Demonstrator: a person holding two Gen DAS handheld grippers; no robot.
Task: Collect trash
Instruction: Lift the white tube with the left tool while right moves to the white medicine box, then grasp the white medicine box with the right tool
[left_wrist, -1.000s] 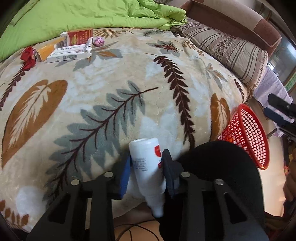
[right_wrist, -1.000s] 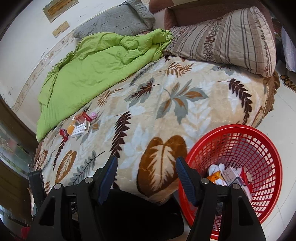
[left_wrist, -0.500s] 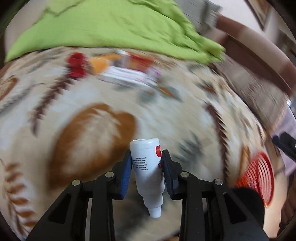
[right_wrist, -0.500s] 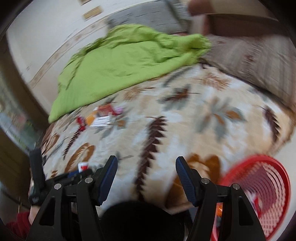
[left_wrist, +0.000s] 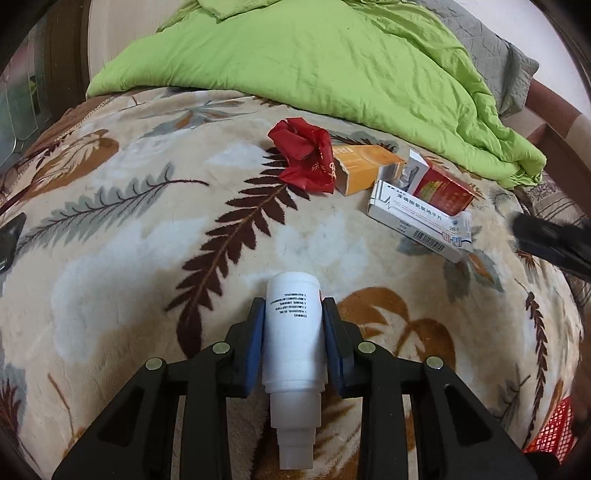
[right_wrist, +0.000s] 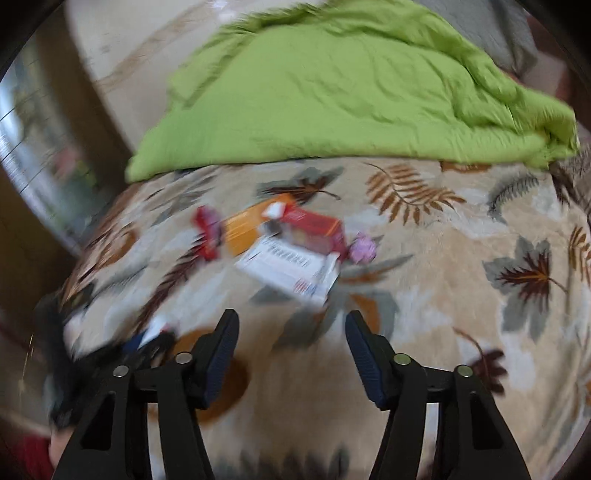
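Note:
My left gripper (left_wrist: 293, 307) is shut on a white plastic bottle (left_wrist: 291, 332), cap end toward the camera, above the leaf-patterned blanket (left_wrist: 110, 258). Farther out on the bed lie a crumpled red wrapper (left_wrist: 304, 158), an orange box (left_wrist: 365, 168), a red box (left_wrist: 441, 190) and a white box (left_wrist: 417, 221). In the blurred right wrist view my right gripper (right_wrist: 291, 317) hangs over the blanket just short of the white box (right_wrist: 288, 267). Its jaws are closing with nothing between them. A small pink ball (right_wrist: 364, 249) lies beside the red box (right_wrist: 314, 229).
A green quilt (left_wrist: 314, 55) is heaped across the far side of the bed. A corner of the red mesh basket (left_wrist: 550, 432) shows at the lower right, off the bed's edge. One black finger (left_wrist: 546, 236) of the right tool enters the left wrist view from the right.
Both views have swung away from the red basket toward the pile of boxes, which is now nearer. The bottle stays in the left grip. The right jaws stand a little narrower.

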